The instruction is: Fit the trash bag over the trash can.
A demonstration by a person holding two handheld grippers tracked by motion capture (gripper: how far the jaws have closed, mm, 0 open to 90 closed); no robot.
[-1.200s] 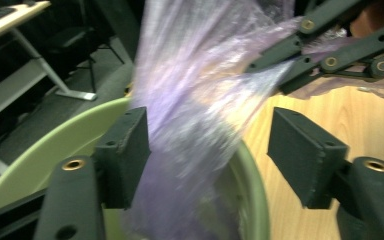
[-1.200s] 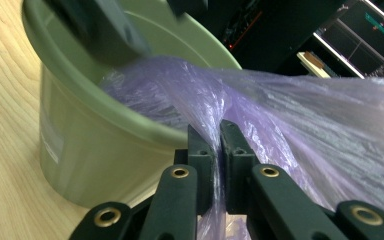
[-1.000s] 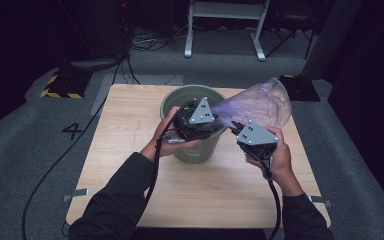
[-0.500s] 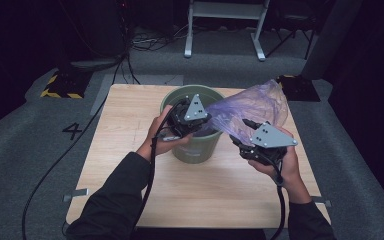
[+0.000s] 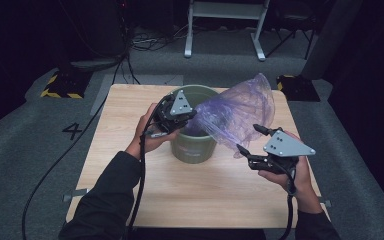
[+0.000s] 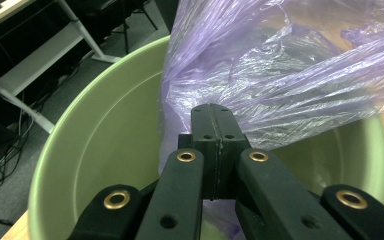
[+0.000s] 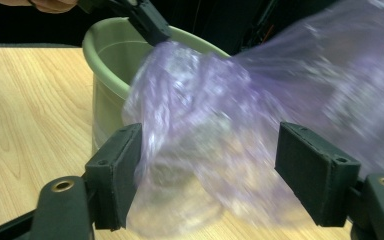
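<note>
Purple plastic bag (image 5: 235,117), frame centre, stretched from green bucket (image 5: 194,145) toward right: left hand-held gripper (image 5: 192,114) clamps its rim-side edge; right hand-held gripper (image 5: 247,141), jaws just opened wide, straddles its loose lower end over the counter (image 5: 130,165).

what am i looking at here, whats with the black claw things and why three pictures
A person sits at a wooden table holding a two-jaw gripper in each hand. One camera looks down from above; the other two ride on the grippers and look along their black jaws. On the table stands a green bucket. The left gripper is shut on a thin purple plastic bag at the bucket's rim. The right gripper has just been opening; the bag hangs between its jaws, which no longer pinch it.
</note>
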